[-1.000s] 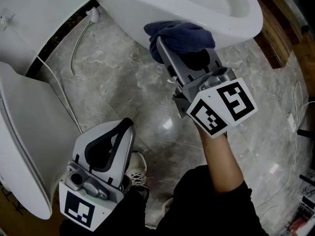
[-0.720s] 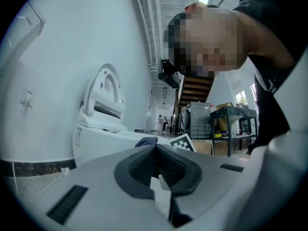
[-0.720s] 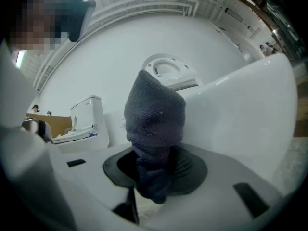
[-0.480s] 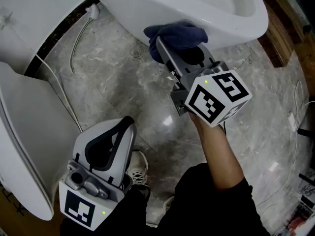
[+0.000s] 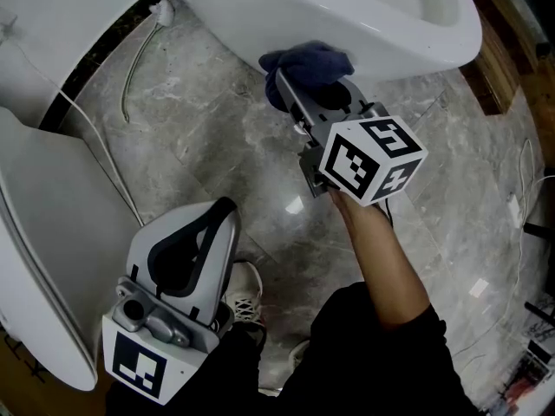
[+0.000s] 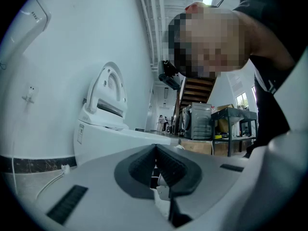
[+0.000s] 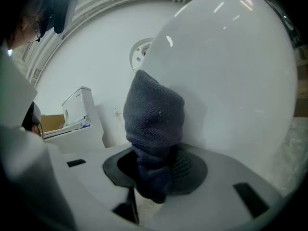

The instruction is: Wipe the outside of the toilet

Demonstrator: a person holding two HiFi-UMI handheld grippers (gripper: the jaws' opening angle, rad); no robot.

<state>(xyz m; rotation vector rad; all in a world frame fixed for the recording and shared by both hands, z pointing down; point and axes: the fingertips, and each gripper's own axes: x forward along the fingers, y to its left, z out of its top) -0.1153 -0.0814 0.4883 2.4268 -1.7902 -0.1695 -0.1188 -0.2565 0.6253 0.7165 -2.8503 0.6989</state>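
right gripper view shows right claw (image 7: 155, 173) clamping cloth (image 7: 154, 114) against toilet (image 7: 236, 81), left claw (image 6: 155, 163) closed.

Grey marble floor (image 5: 217, 137) fills the head view. A dark skirting strip (image 5: 95, 57) runs along its upper left edge. A white cable (image 5: 97, 156) crosses the floor, and a grey hose (image 5: 132, 72) curves down from a white fitting (image 5: 162, 9). A white shoe (image 5: 244, 297) stands low. A wooden board (image 5: 494, 68) and thin cords (image 5: 525, 172) lie on the right. Stairs (image 6: 197, 88) and a metal cabinet (image 6: 198, 121) show far off in the left gripper view.
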